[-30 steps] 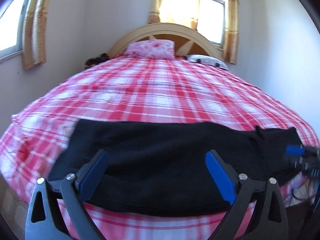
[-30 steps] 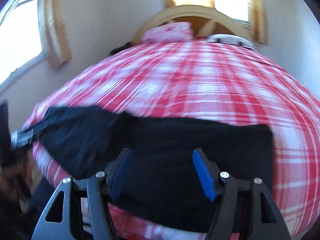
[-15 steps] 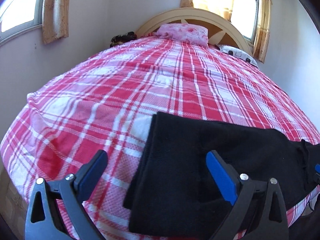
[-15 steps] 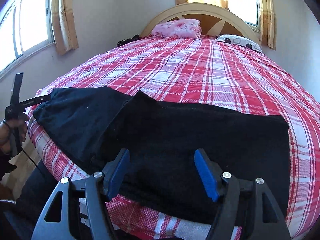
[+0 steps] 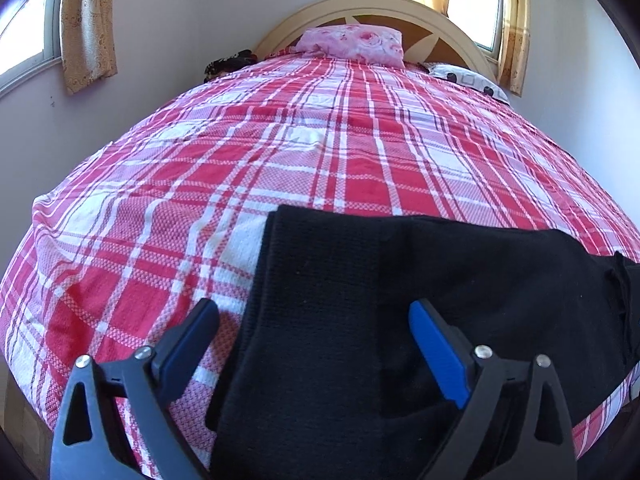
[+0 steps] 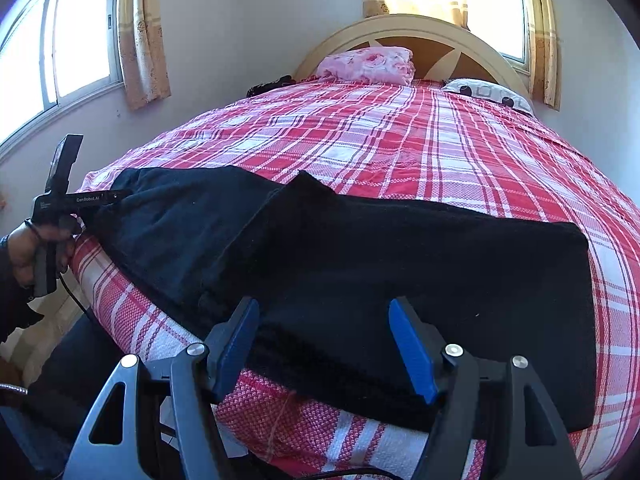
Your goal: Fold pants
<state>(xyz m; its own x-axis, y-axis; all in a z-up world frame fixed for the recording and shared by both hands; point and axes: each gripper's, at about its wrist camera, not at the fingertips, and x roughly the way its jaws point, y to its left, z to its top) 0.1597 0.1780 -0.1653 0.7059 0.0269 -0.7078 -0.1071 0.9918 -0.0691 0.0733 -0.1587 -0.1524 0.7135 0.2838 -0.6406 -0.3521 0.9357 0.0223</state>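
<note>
Black pants point(image 5: 400, 300) lie flat along the near edge of the bed, also in the right wrist view point(image 6: 380, 248). One end lies folded over the middle, so a double layer shows at the left in the left wrist view. My left gripper point(image 5: 314, 316) is open and empty, just above the folded left end. It also shows from the side, held in a hand, in the right wrist view point(image 6: 60, 200). My right gripper point(image 6: 324, 316) is open and empty above the pants' near edge.
The bed has a red and white plaid cover point(image 5: 320, 152). A pink pillow point(image 5: 356, 44) and a patterned pillow point(image 6: 488, 94) lie by the cream headboard point(image 6: 408, 32). A dark bundle point(image 5: 228, 62) lies at the far left corner. Walls and curtained windows surround the bed.
The left gripper has swung left and now sits over the folded left end of the pants. The right wrist view has steadied. Both grippers stay open.
</note>
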